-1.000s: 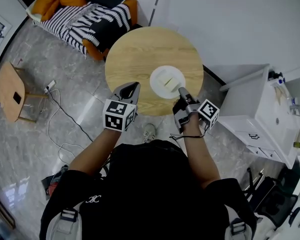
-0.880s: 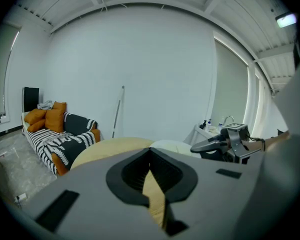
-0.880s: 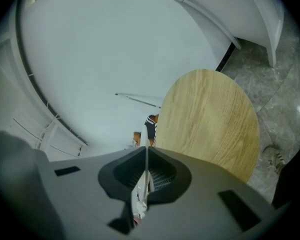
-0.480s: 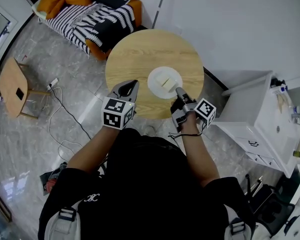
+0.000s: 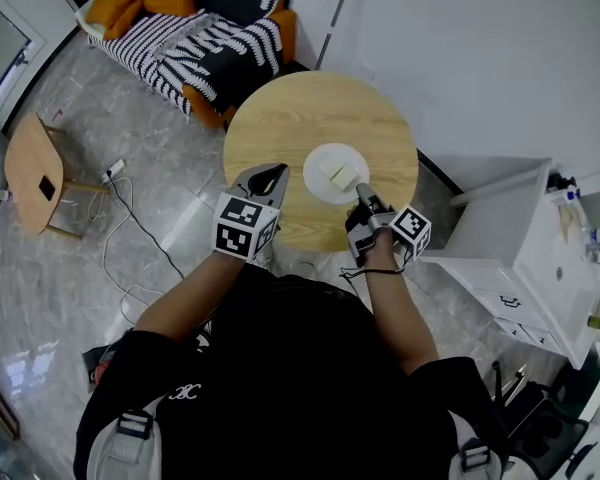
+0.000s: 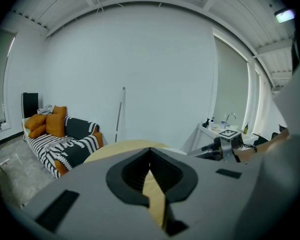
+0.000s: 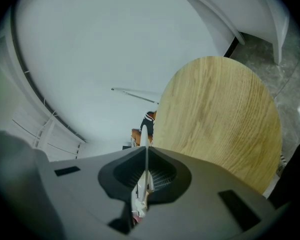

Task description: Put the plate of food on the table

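A white plate (image 5: 337, 173) with pale pieces of food (image 5: 340, 175) lies over the near right part of the round wooden table (image 5: 290, 118). My right gripper (image 5: 362, 190) is shut on the plate's near rim. In the right gripper view the plate (image 7: 146, 149) runs edge-on as a thin white line between the jaws, with the table (image 7: 220, 114) beyond it. Whether the plate rests on the wood I cannot tell. My left gripper (image 5: 271, 171) hangs over the table's near left edge, its jaws together on nothing.
A striped sofa with orange cushions (image 5: 195, 38) stands beyond the table. A white cabinet with a sink (image 5: 535, 248) is at the right. A small wooden stool (image 5: 30, 173) and a floor cable (image 5: 120, 228) are at the left.
The plate has edged slightly towards the table's middle and turned a little in my right gripper. The left gripper has kept its place at the near edge.
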Demonstrator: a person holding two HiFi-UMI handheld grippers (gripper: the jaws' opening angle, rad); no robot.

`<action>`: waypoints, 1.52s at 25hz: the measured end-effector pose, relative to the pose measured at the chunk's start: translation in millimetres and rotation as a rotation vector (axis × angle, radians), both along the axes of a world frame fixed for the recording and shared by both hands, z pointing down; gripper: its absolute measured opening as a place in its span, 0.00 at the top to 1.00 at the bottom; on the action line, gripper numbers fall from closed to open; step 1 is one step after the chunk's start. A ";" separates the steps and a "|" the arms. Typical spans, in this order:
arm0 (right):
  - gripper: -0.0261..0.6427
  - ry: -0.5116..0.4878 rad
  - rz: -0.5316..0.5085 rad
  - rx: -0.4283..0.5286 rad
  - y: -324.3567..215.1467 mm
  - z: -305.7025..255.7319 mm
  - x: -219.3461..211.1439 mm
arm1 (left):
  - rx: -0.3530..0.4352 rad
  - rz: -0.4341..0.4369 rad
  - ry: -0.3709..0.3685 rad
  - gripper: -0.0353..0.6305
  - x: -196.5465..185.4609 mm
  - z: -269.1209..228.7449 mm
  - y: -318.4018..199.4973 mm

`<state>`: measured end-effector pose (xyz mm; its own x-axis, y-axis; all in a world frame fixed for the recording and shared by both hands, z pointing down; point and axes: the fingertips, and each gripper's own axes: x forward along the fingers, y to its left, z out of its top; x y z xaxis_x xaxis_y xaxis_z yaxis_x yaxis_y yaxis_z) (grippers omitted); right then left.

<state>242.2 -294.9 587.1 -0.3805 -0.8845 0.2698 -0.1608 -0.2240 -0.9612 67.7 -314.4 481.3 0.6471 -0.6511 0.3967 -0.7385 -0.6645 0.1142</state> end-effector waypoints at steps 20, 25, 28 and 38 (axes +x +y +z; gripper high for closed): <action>0.93 -0.034 0.007 0.042 -18.5 69.3 -9.1 | -0.034 -0.004 0.012 0.94 -38.4 6.5 -37.8; 0.93 -0.048 -0.035 0.031 -23.6 88.1 -15.3 | -0.048 -0.030 0.002 0.94 -50.1 10.6 -41.8; 0.93 -0.044 -0.045 0.022 -26.2 95.5 -13.4 | -0.042 -0.045 -0.002 0.94 -53.5 7.5 -44.1; 0.93 -0.043 -0.071 -0.030 -35.3 117.3 -18.4 | -0.044 -0.096 -0.012 0.94 -69.7 7.1 -52.7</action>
<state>223.7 -330.2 704.4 -0.4539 -0.8467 0.2777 -0.1360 -0.2422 -0.9606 -2.1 -367.2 488.4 0.5775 -0.6919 0.4333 -0.8002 -0.5848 0.1327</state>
